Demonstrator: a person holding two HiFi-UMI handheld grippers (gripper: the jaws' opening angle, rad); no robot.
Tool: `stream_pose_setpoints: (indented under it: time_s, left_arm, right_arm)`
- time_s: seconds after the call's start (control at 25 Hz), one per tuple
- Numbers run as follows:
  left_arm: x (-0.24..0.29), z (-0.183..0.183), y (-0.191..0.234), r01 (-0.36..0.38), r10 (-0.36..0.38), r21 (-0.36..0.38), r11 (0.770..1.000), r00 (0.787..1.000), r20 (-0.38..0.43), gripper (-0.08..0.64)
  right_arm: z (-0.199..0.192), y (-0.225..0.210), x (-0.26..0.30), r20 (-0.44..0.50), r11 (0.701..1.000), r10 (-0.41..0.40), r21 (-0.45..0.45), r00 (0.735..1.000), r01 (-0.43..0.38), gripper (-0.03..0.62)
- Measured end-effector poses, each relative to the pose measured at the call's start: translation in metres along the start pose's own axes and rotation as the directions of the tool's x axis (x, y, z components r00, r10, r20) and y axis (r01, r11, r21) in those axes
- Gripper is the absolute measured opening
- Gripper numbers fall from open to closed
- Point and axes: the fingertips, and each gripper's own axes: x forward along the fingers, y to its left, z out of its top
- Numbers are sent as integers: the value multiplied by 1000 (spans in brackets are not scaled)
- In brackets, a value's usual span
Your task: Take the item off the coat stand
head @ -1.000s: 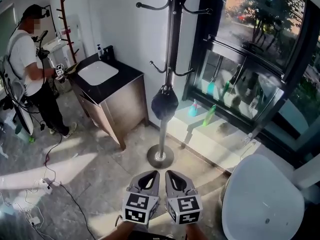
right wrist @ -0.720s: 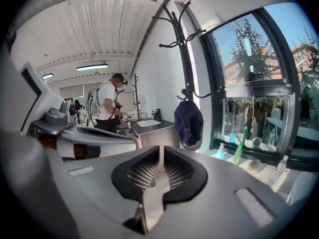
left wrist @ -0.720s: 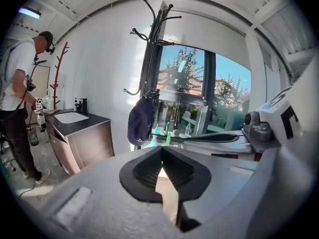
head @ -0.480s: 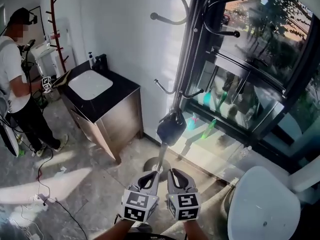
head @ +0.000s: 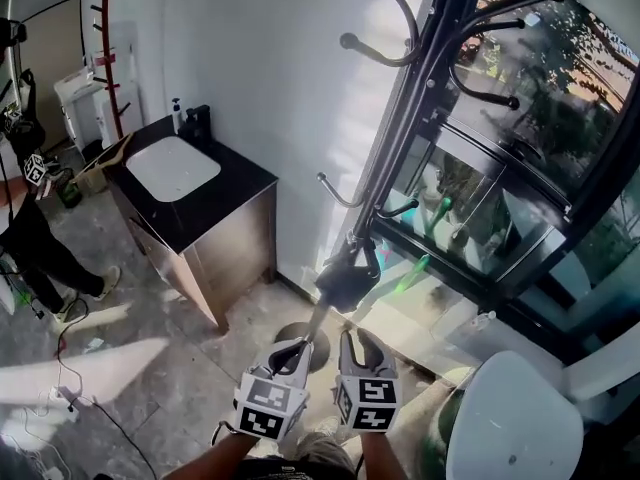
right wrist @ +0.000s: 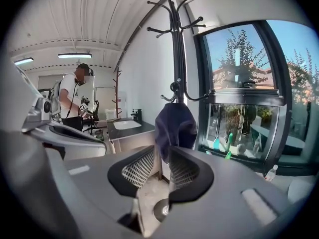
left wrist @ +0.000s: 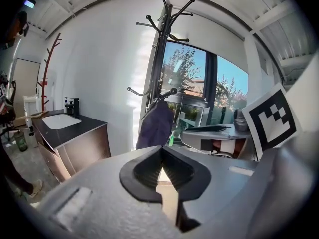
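Observation:
A dark navy cloth item [head: 345, 278] hangs from a low hook of the black coat stand [head: 400, 138], just above and ahead of both grippers. It also shows in the left gripper view [left wrist: 155, 126] and the right gripper view [right wrist: 174, 123]. My left gripper [head: 292, 353] is shut with nothing in it, its tips meeting [left wrist: 160, 156]. My right gripper [head: 355, 346] is beside it, and its jaws are opening with a narrow gap [right wrist: 160, 156] and nothing between them. Neither gripper touches the item. The stand's round base [head: 298, 340] is partly hidden behind the left gripper.
A dark-topped cabinet with a white sink [head: 190, 183] stands to the left against the wall. A person [head: 30, 228] stands at the far left by a red coat stand [head: 105, 48]. A glass window with bottles [head: 470, 218] is on the right, with a white round seat [head: 515, 428] below it.
The view has closed in on the coat stand and both grippers have come nearer its base and the hanging item. The right jaws have parted slightly. The person has slid toward the left edge.

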Motion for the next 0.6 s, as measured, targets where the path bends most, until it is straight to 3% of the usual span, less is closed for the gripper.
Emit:
stream_pose_setpoints:
  time_s: [0.6]
  left_arm:
    - [41,10,38,-59,58,-16,998,998,-16,3]
  right_arm:
    - [8,-22,76,-30,999,37,-15,999,-37,144]
